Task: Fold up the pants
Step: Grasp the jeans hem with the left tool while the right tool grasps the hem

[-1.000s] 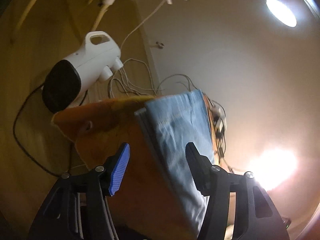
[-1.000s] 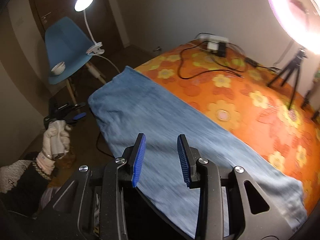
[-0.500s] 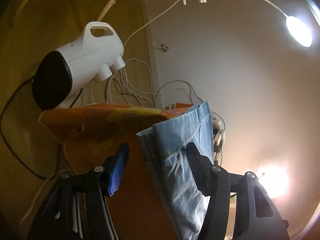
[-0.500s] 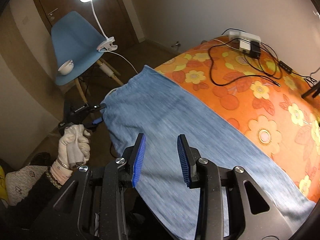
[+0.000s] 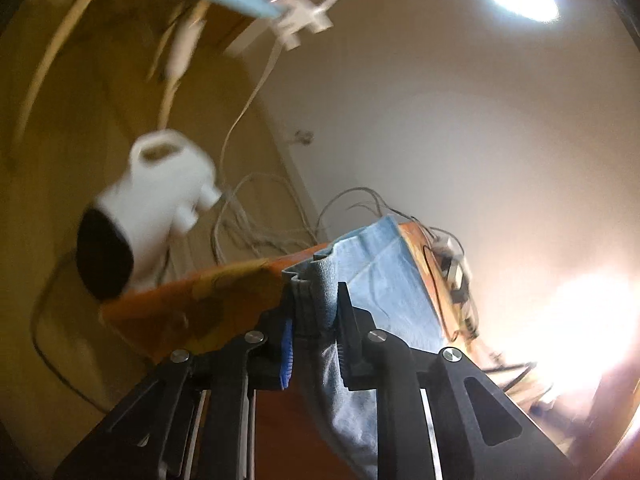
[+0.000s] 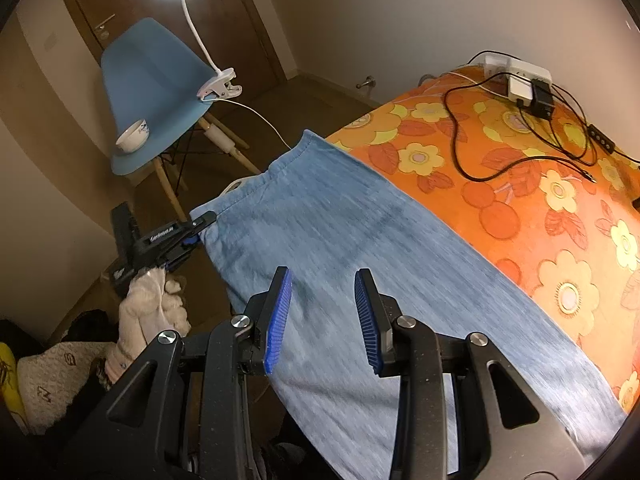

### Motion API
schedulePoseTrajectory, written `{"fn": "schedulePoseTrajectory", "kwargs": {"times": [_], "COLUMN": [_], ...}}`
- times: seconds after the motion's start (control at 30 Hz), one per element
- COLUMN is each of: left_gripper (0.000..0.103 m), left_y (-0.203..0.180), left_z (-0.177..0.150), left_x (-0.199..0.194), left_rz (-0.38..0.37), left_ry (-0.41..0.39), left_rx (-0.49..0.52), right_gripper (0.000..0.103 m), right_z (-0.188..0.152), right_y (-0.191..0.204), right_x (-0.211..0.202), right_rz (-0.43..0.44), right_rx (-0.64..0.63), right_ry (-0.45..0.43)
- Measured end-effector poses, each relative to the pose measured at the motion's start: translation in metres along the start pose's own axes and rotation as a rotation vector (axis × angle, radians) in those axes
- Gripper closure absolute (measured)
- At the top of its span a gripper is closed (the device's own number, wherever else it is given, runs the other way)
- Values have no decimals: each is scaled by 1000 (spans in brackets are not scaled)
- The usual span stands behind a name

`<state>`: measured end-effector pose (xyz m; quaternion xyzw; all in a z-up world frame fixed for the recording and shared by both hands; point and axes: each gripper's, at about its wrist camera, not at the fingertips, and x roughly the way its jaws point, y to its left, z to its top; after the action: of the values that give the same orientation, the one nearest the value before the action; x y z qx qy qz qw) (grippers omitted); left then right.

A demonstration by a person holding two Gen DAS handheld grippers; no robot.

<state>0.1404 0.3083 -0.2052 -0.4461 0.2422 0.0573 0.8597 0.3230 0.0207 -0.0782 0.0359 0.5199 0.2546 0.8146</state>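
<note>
At the bed's near corner, the left gripper [image 5: 314, 312] is closing its jaws on the waistband of the pants [image 6: 360, 264], and the denim is bunched between the fingers. The pants lie flat and long on the orange bedspread [image 6: 520, 168], with the waist end hanging a little over the edge toward the blue chair [image 6: 152, 92]. From the right wrist view, the same left gripper [image 6: 200, 226] bites the corner of the waistband, held by a gloved hand [image 6: 148, 308]. The right gripper [image 6: 322, 312] hovers above the middle of the pants; its jaws stand partly apart and nothing is between them.

I think the first risk is a thin grip. If the left fingers catch only one layer or only the hem, the cloth may slip out when the hand lifts, and the fold will be crooked.

A second risk is the bedspread: the jaws are very near its edge, so they may pinch it together with the denim and drag it.

A third risk is on the far side. Black cables [image 6: 500, 128] lie on the bedspread beside the pants, so a wide fold may land on them.

Also, while the right gripper holds nothing, the whole garment may slide toward the edge instead of folding.
</note>
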Motion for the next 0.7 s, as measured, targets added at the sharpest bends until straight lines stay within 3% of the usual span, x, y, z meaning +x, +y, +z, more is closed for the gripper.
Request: {"fn": "schedulePoseTrajectory", "kwargs": {"times": [0.23,0.27,0.33,0.7], "left_gripper": [88,88,88,88], "left_y": [-66,-71,-81,-100], "left_z": [-24,-30,-43,-74], "left_x": [-13,-12,-9,2], "left_rz": [11,7,8,-1], "left_ry": [-26,-19,0,41], "left_rx": [434,482,584,795], "right_gripper": [68,58,50,50], "right_z": [48,57,74,132], "right_y": [6,7,10,45], "right_x": [49,60,82,171], "right_rz": [66,79,109,128], "right_rx": [61,72,98,152], "right_ry": [53,69,99,219]}}
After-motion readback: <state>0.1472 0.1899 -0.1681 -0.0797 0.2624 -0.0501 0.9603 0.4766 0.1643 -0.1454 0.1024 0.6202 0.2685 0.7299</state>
